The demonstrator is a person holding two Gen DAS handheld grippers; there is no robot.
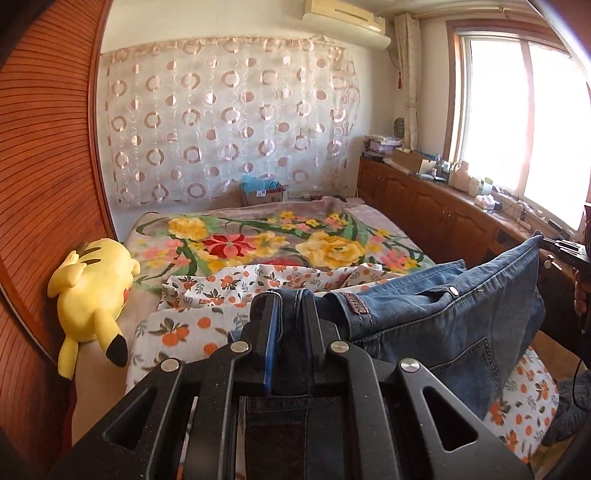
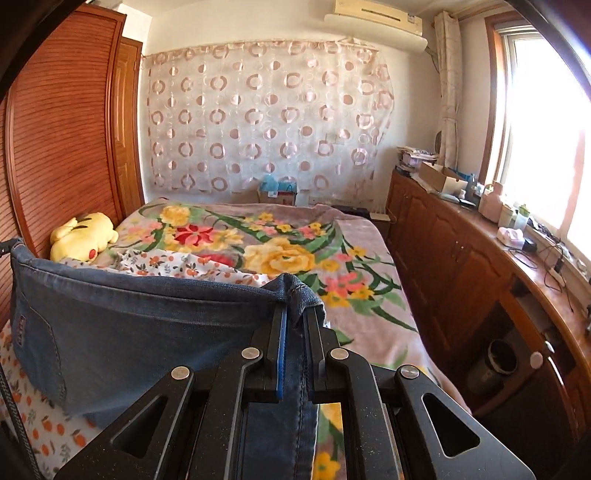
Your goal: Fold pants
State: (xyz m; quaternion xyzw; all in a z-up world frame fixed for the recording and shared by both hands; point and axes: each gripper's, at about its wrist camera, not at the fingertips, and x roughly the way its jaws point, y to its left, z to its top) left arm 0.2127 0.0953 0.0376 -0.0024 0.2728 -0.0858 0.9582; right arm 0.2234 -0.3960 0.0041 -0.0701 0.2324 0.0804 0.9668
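Denim pants, blue, medium-heavy, limp yet thick at seams; held aloft above the bed, stretched between the two claws. Left claw clenched on one waistband end, right claw clenched on the other. Best hold: stiff waistband corners, unlikely to slip.

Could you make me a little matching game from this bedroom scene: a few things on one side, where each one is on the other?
Things:
1. jeans
2. yellow plush toy
3. air conditioner
4. flowered blanket

Places:
A. high on the wall, above the circle-patterned curtain
B. spread over the bed
C. lying at the bed's edge against the wooden wardrobe
D. held up between the left tool and the right tool

Pairs: 1-D, 2-C, 3-A, 4-B
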